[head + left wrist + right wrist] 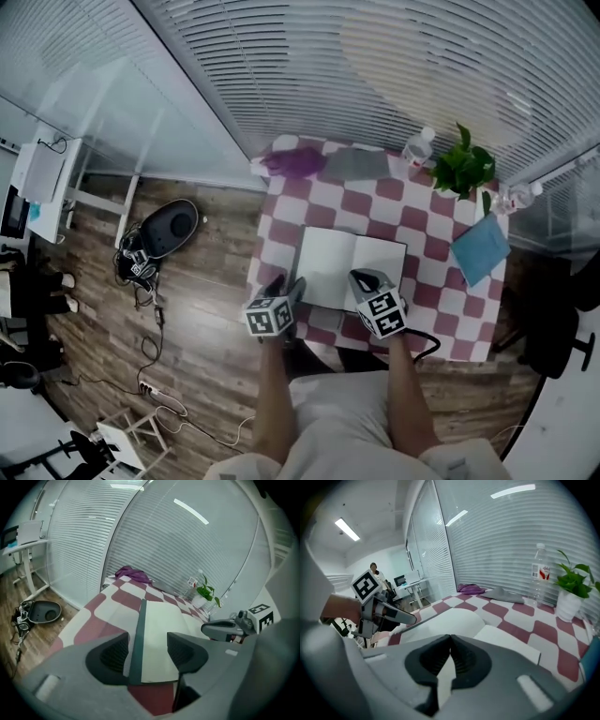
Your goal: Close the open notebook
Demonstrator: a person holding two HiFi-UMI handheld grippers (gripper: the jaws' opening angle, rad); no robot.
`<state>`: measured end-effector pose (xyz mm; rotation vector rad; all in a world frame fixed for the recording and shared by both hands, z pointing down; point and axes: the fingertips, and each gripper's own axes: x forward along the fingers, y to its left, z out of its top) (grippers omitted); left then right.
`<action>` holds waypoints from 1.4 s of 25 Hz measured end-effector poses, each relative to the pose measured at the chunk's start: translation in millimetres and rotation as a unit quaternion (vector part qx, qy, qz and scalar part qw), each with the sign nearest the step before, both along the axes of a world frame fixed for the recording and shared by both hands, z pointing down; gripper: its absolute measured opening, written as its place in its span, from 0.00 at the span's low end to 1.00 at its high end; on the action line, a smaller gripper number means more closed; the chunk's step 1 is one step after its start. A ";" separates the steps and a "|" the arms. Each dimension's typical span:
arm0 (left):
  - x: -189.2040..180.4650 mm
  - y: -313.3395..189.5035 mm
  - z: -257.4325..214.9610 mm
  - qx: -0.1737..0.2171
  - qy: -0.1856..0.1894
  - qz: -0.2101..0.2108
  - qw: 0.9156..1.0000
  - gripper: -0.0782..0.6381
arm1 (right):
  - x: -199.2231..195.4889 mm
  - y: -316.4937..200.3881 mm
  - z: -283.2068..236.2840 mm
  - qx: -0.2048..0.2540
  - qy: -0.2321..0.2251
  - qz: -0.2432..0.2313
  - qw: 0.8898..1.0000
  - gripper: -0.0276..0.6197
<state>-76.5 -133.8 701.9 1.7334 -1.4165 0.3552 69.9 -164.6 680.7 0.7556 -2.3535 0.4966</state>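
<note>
An open notebook [352, 269] with blank white pages and a dark cover lies flat near the front of the checked table [375, 202]. My left gripper [286, 286] hovers over its front left corner with the jaws open; in the left gripper view [147, 651] the dark cover edge [139, 625] runs up between the fingers, untouched by either pad. My right gripper [366, 278] is over the front of the right page, shut with nothing in it [450, 660]. In the right gripper view the pages [454, 620] lie just ahead and the left gripper [393, 613] shows at left.
At the back of the table lie a purple cloth [295, 161], a grey cloth [356, 164], a water bottle [417, 148] and a potted plant [462, 169]. A blue booklet [480, 248] sits at the right edge. A robot vacuum [169, 228] rests on the floor at left.
</note>
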 end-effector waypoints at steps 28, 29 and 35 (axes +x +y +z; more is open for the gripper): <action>37.2 1.1 -11.0 -0.015 0.074 0.142 0.987 0.49 | -26.6 84.9 39.3 0.070 0.149 -0.065 0.984 0.56; 34.7 2.3 -10.3 -0.017 0.067 0.139 0.988 0.49 | -28.1 82.9 38.5 0.075 0.151 -0.066 0.984 0.56; 15.6 13.6 -3.9 -0.031 0.074 0.106 0.991 0.49 | -46.5 86.3 42.2 0.071 0.146 -0.135 0.977 0.56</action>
